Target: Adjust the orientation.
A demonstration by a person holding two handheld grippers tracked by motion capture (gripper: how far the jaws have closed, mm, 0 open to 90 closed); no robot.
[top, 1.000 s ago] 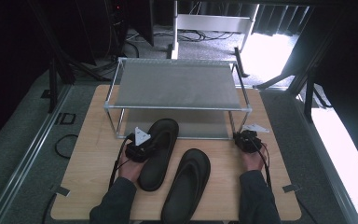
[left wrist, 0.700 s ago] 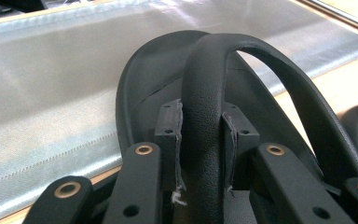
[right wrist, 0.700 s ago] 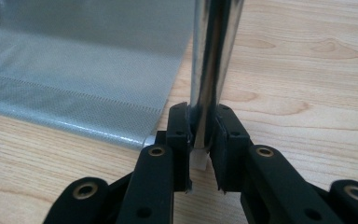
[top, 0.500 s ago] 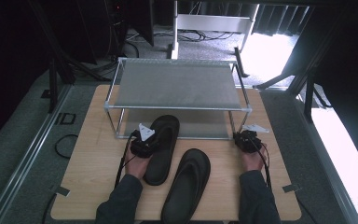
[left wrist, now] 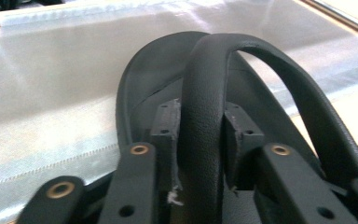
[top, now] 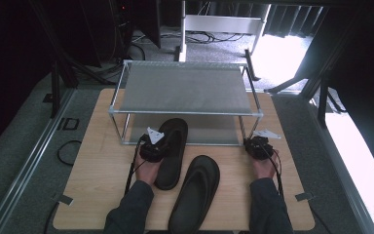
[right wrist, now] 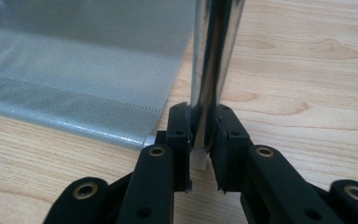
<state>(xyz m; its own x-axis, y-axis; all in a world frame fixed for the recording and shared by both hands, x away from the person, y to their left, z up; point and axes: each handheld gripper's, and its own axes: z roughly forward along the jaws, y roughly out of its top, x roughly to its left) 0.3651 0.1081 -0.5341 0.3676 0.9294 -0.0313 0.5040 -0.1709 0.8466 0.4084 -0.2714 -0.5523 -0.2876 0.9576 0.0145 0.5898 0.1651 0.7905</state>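
Black sandal lies nearest on the wooden table, toe toward the rack. Just left of it, the second sandal rests with its toe reaching onto the rack's lower mesh shelf. The left gripper pinches this sandal's strap. Farther right, the right gripper is clamped on the rack's chrome leg near its foot.

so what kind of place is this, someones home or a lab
Probably a lab or recording studio rather than a home: a wooden table stands on grey carpet among dark stands and loose floor cables, and a person works a shoe rack and black sandals with handheld grippers.
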